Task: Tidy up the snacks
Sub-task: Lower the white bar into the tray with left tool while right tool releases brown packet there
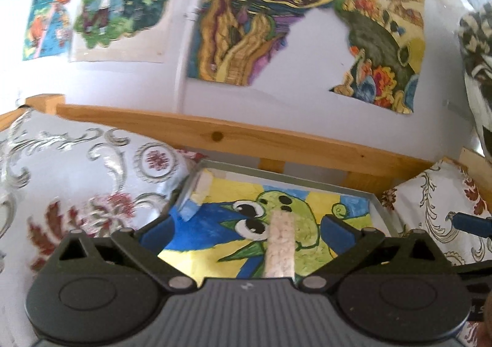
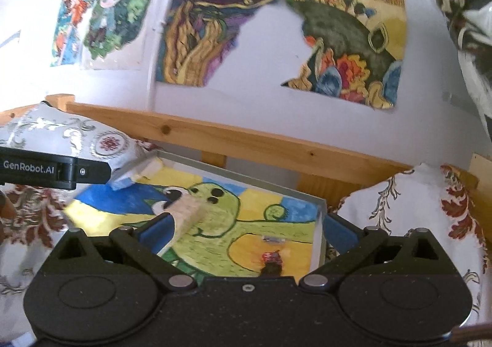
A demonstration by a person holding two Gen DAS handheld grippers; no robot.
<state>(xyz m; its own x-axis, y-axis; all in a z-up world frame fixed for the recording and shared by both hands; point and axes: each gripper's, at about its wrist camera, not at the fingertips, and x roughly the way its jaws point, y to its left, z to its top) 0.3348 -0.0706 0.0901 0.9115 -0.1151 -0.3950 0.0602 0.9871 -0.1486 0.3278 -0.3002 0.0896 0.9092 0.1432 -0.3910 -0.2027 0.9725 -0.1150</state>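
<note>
Both tools (image 1: 246,230) (image 2: 244,231) gape over painted tray (image 2: 319,224).

The only legible text is "GenRobot.AI" in white letters (partly cut at the edge) on the black plastic left gripper (image 2: 92,173), seen from the right wrist view.

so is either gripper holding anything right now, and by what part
Nothing is held. The left gripper and right gripper are both open; the rice cracker bar lies loose on the tray between the left fingers.
</note>
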